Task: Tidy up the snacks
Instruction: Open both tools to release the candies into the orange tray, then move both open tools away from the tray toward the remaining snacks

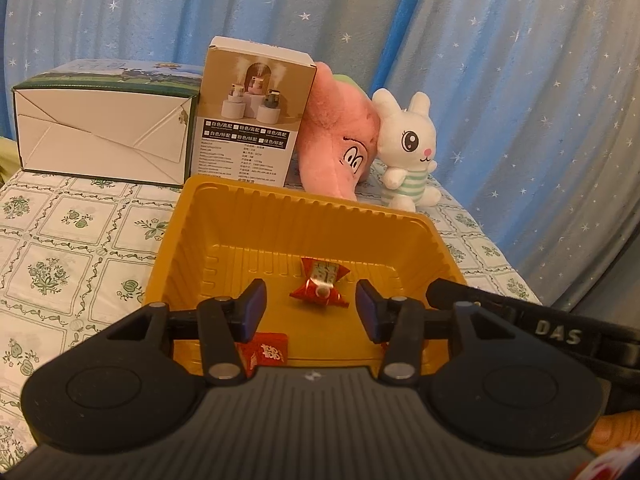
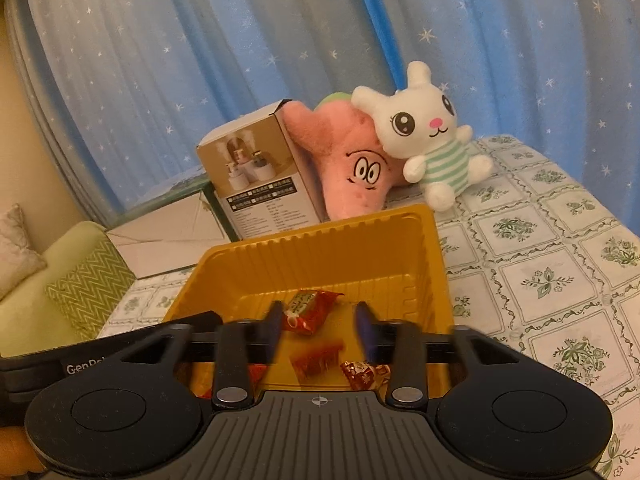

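Observation:
A yellow plastic tray [image 1: 240,224] [image 2: 248,264] sits on the green-patterned tablecloth and holds wrapped snacks. A red wrapped candy [image 1: 322,280] [image 2: 306,310] lies in its middle. A small red packet [image 1: 266,354] lies near the front wall, and a red packet [image 2: 318,358] and a crinkled candy [image 2: 364,374] show in the right wrist view. My left gripper [image 1: 311,310] is open and empty above the tray's near side. My right gripper [image 2: 320,332] is open and empty above the tray, and its body shows in the left wrist view [image 1: 520,320].
Behind the tray stand a brown product box [image 1: 252,112] [image 2: 256,176], a white and green carton [image 1: 100,132], a pink plush [image 1: 340,136] [image 2: 352,160] and a white bunny plush [image 1: 408,148] [image 2: 428,140]. Blue starred curtains hang behind. A green sofa [image 2: 72,276] is at the left.

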